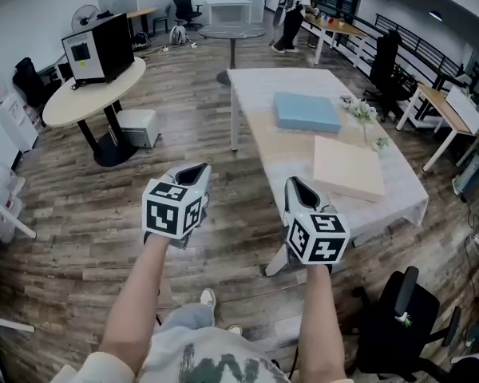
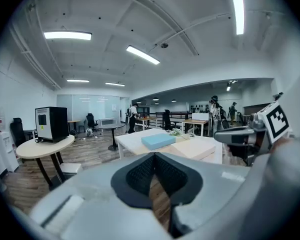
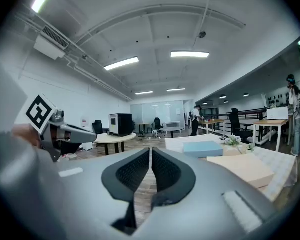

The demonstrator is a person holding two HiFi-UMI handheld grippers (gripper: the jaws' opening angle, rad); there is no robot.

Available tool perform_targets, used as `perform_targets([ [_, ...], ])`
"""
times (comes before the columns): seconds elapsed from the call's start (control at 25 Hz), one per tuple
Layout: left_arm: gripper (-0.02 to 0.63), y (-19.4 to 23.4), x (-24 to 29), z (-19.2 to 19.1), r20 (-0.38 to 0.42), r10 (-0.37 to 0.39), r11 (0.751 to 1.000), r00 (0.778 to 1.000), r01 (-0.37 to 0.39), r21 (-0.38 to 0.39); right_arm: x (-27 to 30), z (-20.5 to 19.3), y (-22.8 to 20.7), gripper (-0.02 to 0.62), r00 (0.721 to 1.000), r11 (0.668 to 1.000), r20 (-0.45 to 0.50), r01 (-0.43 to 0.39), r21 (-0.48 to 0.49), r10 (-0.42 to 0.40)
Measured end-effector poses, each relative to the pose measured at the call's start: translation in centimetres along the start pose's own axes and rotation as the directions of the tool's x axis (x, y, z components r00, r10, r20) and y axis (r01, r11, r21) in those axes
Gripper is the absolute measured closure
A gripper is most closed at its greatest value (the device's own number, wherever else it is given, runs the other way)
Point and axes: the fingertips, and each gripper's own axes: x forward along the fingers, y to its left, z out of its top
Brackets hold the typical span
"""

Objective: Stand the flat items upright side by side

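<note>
The white worktop [image 1: 255, 86] runs from the upper middle of the head view down toward the right. Two flat slabs lie on it. A blue slab [image 1: 306, 112] rests flat toward the far end, and a tan slab [image 1: 348, 166] rests flat just beside it, nearer the front. The tan slab's right edge sits close to the worktop's right edge, while a bare strip stays free along the left edge. Small green sprigs [image 1: 359, 110] sit by the right edge, near the blue slab.

Both tools hang over the wood floor [image 1: 104, 214] in the lower middle, short of the worktop's front end. The left hand-held gripper [image 1: 193, 171] has its jaws pressed together with nothing between them. The right hand-held gripper [image 1: 297, 186] is likewise closed and empty, its tip just at the worktop's front left edge.

Open floor spreads to the left, as far as a round table [image 1: 64, 102] in the upper left that carries a black box [image 1: 100, 48]. A black chair [image 1: 399, 317] crowds the lower right corner, near the worktop's front end.
</note>
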Motion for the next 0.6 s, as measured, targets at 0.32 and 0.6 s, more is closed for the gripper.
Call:
perform_targets([
  [0.32, 0.545, 1.3, 3.3, 0.9, 0.005, -0.050, 0.999, 0.999, 0.050, -0.008, 2.8, 0.3, -1.5, 0.555, 0.998, 0.998, -0.002, 0.067, 0.021, -0.067],
  [0.6, 0.483, 5.1, 9.2, 1.9, 0.006, -0.124, 0.992, 0.992, 0.124, -0.003, 8.6, 0.1, -2.2, 0.481, 0.996, 0.996, -0.024, 0.089, 0.019, -0.088],
])
